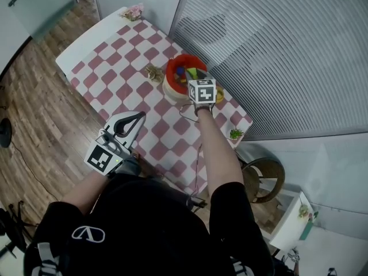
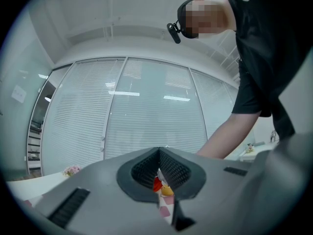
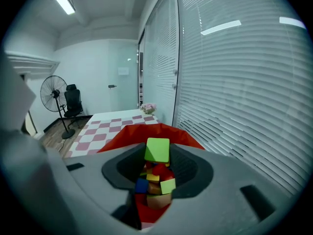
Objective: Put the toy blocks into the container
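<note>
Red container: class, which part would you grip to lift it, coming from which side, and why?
Probably the left rim of the red container, jaws coming down astride its wall: the mouth faces up, blocks fill the middle, and the right gripper holding a green block is over the right side.

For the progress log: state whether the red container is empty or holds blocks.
Holds blocks: the right gripper view shows several coloured blocks piled inside the red container, below the green block the right gripper holds.
</note>
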`<action>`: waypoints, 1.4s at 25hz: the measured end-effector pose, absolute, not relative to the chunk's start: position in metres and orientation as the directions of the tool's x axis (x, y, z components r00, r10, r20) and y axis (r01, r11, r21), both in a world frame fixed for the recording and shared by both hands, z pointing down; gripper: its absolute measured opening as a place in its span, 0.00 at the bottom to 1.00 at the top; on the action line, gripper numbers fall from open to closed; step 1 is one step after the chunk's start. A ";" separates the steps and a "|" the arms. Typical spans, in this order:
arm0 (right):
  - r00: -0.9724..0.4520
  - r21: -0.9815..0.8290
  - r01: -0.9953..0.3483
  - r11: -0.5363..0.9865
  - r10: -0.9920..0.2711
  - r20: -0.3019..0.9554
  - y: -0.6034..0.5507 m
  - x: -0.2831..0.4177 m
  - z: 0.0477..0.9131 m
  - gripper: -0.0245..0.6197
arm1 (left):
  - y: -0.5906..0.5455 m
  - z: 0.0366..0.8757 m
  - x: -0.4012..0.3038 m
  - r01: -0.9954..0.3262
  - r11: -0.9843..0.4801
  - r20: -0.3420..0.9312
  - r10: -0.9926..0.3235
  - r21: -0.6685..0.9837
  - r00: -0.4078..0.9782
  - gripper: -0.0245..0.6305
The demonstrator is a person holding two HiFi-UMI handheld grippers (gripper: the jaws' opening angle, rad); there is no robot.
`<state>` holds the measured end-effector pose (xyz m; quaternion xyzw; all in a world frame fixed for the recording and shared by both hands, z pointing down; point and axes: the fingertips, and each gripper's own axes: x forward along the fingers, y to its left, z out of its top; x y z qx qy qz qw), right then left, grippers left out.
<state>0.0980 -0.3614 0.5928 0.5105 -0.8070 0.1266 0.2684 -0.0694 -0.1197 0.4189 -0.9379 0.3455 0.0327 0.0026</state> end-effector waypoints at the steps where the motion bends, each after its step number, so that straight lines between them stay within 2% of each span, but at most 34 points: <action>1: -0.332 0.072 -0.892 0.446 -0.757 0.563 -0.361 0.098 0.593 0.29 | -0.120 0.418 -0.069 -0.647 -0.762 -0.063 -0.647 0.017 0.760 0.05; 4: -0.335 0.071 -0.890 0.451 -0.751 0.569 -0.361 0.096 0.594 0.35 | -0.120 0.417 -0.069 -0.645 -0.764 -0.067 -0.644 0.013 0.762 0.05; 8: -0.337 0.079 -0.890 0.449 -0.764 0.550 -0.360 0.098 0.584 0.35 | -0.119 0.416 -0.066 -0.644 -0.765 -0.069 -0.643 0.014 0.762 0.05; 16: -0.391 0.101 -0.897 0.430 -0.879 0.271 -0.331 0.103 0.464 0.29 | -0.119 0.409 -0.059 -0.628 -0.778 -0.087 -0.626 0.009 0.775 0.05; 22: -0.412 0.129 -0.898 0.420 -0.907 0.084 -0.264 0.111 0.389 0.24 | -0.119 0.405 -0.044 -0.600 -0.800 -0.096 -0.598 0.008 0.796 0.05; 29: -0.393 0.156 -0.909 0.386 -0.920 -0.013 -0.174 0.115 0.359 0.16 | -0.118 0.397 -0.028 -0.566 -0.824 -0.118 -0.563 0.001 0.818 0.05; 35: -0.331 0.157 -0.934 0.322 -0.943 -0.041 -0.122 0.125 0.365 0.11 | -0.116 0.391 -0.011 -0.529 -0.849 -0.126 -0.523 -0.013 0.843 0.05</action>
